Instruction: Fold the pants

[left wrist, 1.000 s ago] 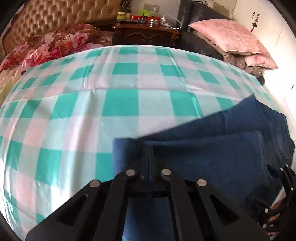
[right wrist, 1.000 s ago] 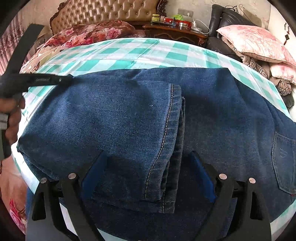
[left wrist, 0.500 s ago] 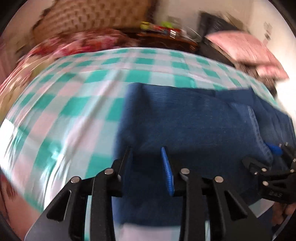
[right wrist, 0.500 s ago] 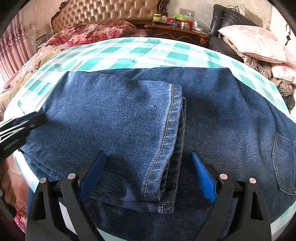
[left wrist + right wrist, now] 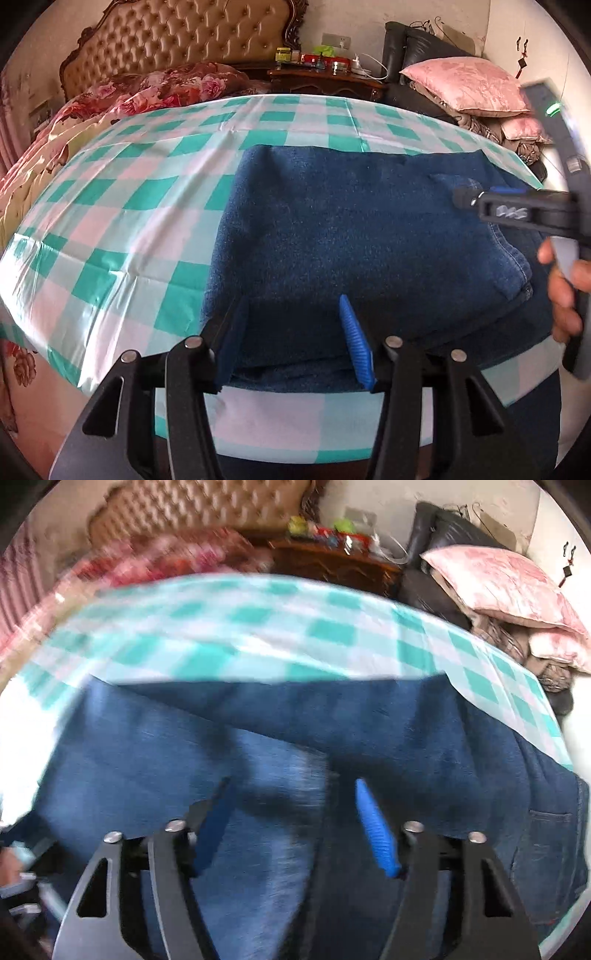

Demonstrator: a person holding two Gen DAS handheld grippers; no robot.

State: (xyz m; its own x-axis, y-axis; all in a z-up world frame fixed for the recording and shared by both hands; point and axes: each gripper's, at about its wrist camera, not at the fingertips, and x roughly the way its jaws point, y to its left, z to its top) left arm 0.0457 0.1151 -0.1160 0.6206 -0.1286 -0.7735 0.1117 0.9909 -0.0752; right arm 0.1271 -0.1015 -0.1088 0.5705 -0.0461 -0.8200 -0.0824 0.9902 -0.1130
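My left gripper (image 5: 291, 332) hangs with its fingers spread at the near edge of the folded pants (image 5: 362, 236), holding nothing. My right gripper (image 5: 295, 823) is spread too, over the blurred denim. The pants lie flat on the green-checked cloth (image 5: 122, 206), toward its right side. Beyond stand a dark wooden nightstand (image 5: 325, 79), pink pillows (image 5: 465, 86) and a tufted headboard (image 5: 184, 40).

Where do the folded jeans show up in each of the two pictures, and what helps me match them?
Left wrist view: the jeans fill the centre and right, on the checked cloth, beyond the open left tongs.
Right wrist view: the jeans fill the lower half, blurred, around the open right tongs.
Shared landmark: the pink pillow, upper right in both.
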